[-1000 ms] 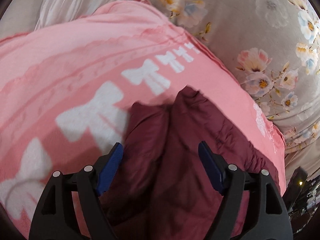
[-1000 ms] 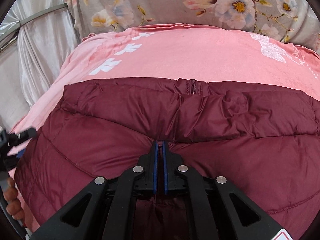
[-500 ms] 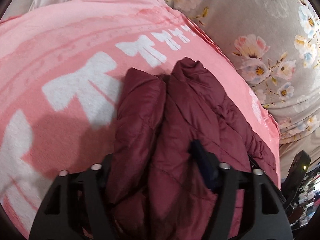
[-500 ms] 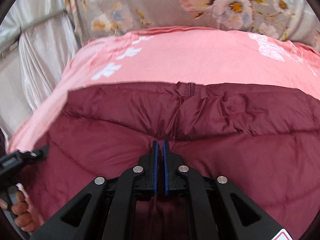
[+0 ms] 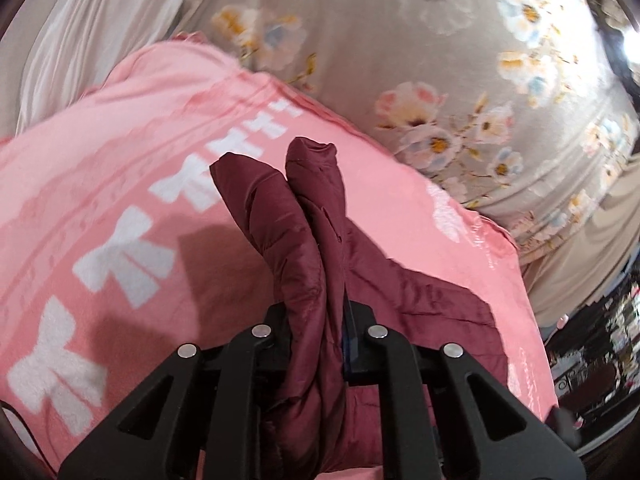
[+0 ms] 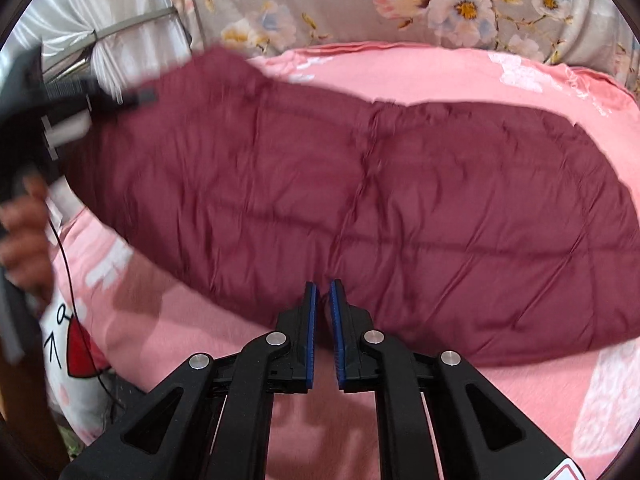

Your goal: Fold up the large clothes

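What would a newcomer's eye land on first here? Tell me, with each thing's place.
First, the maroon quilted jacket, spread across the pink blanket that covers the bed. Next, the left gripper, clamped on a bunched fold of that jacket at its left end, while the right gripper sits nearly shut and empty at the near edge. Behind lies a grey floral sheet.

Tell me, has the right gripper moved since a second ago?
Yes. The right gripper has backed off the maroon puffer jacket toward the near edge of the pink bow-print blanket; its nearly shut pads now hold nothing.
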Tool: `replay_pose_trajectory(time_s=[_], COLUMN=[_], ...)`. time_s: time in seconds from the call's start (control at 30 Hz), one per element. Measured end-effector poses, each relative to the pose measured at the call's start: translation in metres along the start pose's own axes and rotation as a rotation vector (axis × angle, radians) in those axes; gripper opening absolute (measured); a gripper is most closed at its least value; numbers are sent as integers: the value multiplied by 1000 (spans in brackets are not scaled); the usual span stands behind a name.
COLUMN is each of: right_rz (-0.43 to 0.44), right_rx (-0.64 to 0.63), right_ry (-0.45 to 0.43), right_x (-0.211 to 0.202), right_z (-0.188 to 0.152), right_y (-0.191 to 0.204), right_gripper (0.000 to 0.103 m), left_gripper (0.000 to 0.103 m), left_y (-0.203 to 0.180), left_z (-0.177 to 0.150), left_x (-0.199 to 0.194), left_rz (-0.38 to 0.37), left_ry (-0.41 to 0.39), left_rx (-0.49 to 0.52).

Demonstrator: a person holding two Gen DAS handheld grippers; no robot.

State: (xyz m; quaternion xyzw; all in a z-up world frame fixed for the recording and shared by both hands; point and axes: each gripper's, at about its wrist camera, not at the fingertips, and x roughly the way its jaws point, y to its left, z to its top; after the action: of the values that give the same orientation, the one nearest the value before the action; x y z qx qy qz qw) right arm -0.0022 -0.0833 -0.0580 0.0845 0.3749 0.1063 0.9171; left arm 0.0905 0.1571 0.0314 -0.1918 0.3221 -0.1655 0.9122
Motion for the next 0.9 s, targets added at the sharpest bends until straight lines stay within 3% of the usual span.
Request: replay_pose_trajectory(time_s=[0.27,0.53,0.9], right_rz=[51,185,50], right_rx=[31,174,259], right_ry=[-24,-53,-135], right_x=[22,0,-65], right_z=[-14,-18,-47], right_y=[-3,-36,-97], right_gripper=[0,0,4], left_gripper=[13,12,10], left_y=[-88,-164,-248], left_z=[-3,-22,-58], left_x=[-20,10,90], left_rz=[-135,-237,-214], left_ry=[-14,58,193], left_rx=[151,253,352])
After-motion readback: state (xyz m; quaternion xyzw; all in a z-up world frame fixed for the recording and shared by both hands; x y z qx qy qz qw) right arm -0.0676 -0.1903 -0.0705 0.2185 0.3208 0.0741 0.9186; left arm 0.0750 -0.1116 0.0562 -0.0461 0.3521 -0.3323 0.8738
